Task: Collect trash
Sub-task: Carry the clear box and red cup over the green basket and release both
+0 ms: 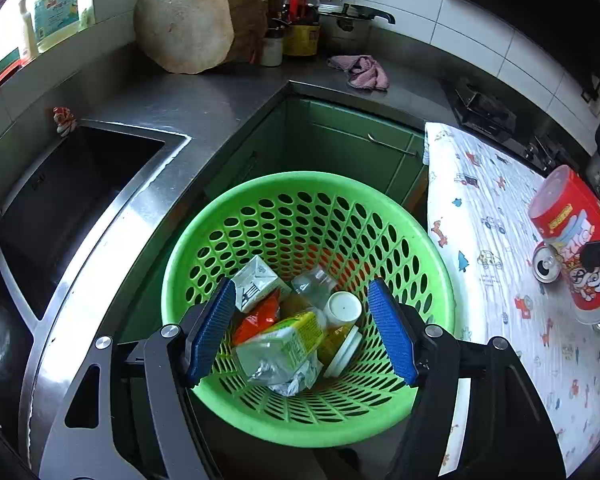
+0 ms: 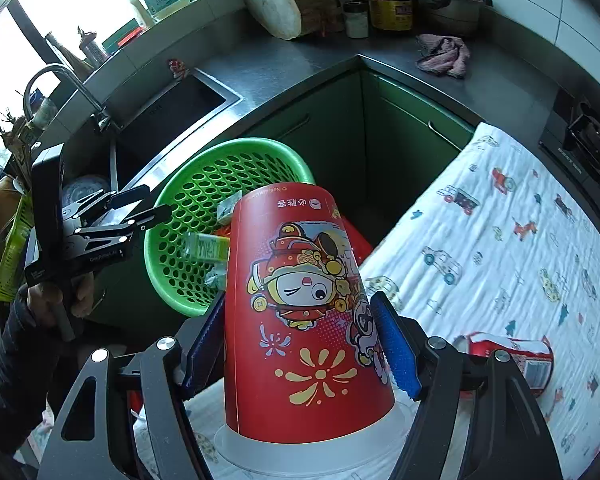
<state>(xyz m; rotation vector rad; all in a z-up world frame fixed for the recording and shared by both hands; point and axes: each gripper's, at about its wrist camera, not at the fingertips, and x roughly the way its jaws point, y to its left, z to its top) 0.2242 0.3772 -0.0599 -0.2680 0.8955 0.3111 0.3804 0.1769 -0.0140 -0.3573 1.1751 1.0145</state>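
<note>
At the bottom of the right wrist view, the right tool (image 2: 300, 344) clamps a big red paper cup (image 2: 300, 300) by its sides, mouth and clear lid turned downward, above the patterned cloth (image 2: 500, 240) on the tabletop. Left of centre sits the green basket (image 2: 236, 152), already carrying cartons and bottles. At the lower centre of the left wrist view, the left tool (image 1: 302, 330) stands wide and empty right over that basket (image 1: 260, 188), with a carton (image 1: 284, 340) and a white-capped bottle (image 1: 342, 308) lying below its pads. To finish the step well, the cup should probably travel toward the upper left of the frame until it sits wholly inside the rim before release, and the left tool should clear out first, since both crowd 1 opening. A crushed red can (image 2: 512, 356) lies at the lower right on the cloth, seemingly next to collect.
</note>
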